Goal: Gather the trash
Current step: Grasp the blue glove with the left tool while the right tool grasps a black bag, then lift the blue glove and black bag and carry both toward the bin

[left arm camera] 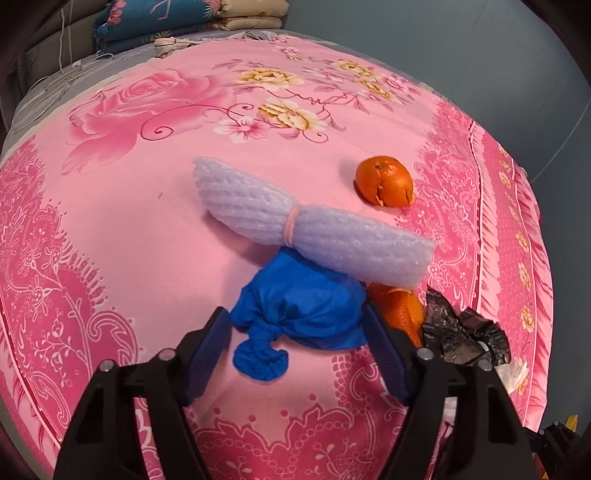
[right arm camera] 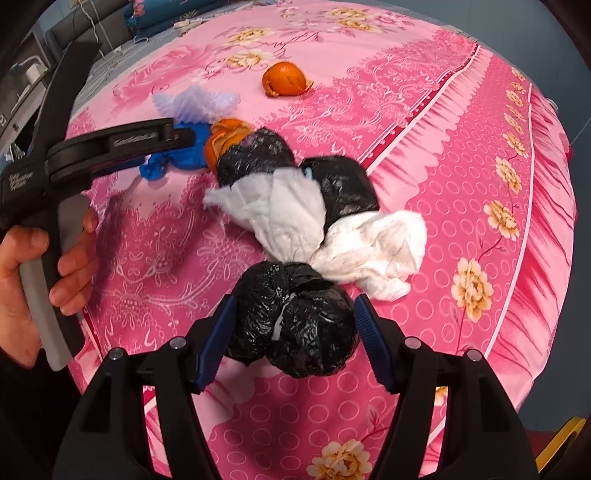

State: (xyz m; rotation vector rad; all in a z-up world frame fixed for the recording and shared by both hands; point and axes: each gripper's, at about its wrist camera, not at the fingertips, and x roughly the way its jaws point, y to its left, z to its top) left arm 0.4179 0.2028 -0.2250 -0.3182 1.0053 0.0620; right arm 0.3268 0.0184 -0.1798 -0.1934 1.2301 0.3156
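Trash lies on a pink flowered bedspread [left arm camera: 147, 221]. My left gripper [left arm camera: 295, 325] is open, its jaws on either side of a crumpled blue glove [left arm camera: 303, 314]. Behind it lie a white foam net roll [left arm camera: 306, 225], an orange peel [left arm camera: 402, 306] and a second peel [left arm camera: 384, 181] farther off. My right gripper [right arm camera: 293, 317] is open around a black plastic bag ball [right arm camera: 295, 325]. Beyond it lie two white tissues [right arm camera: 280, 210] [right arm camera: 373, 251] and two more black bags [right arm camera: 255, 155] [right arm camera: 340, 184]. The left gripper also shows in the right wrist view [right arm camera: 177, 136] at the blue glove [right arm camera: 173, 158].
Folded quilts [left arm camera: 155, 18] are stacked at the far head of the bed. The bed's right edge [left arm camera: 532, 221] drops to a grey floor. A yellow object [right arm camera: 561, 443] sits low at the right. The person's hand [right arm camera: 33, 266] holds the left gripper's handle.
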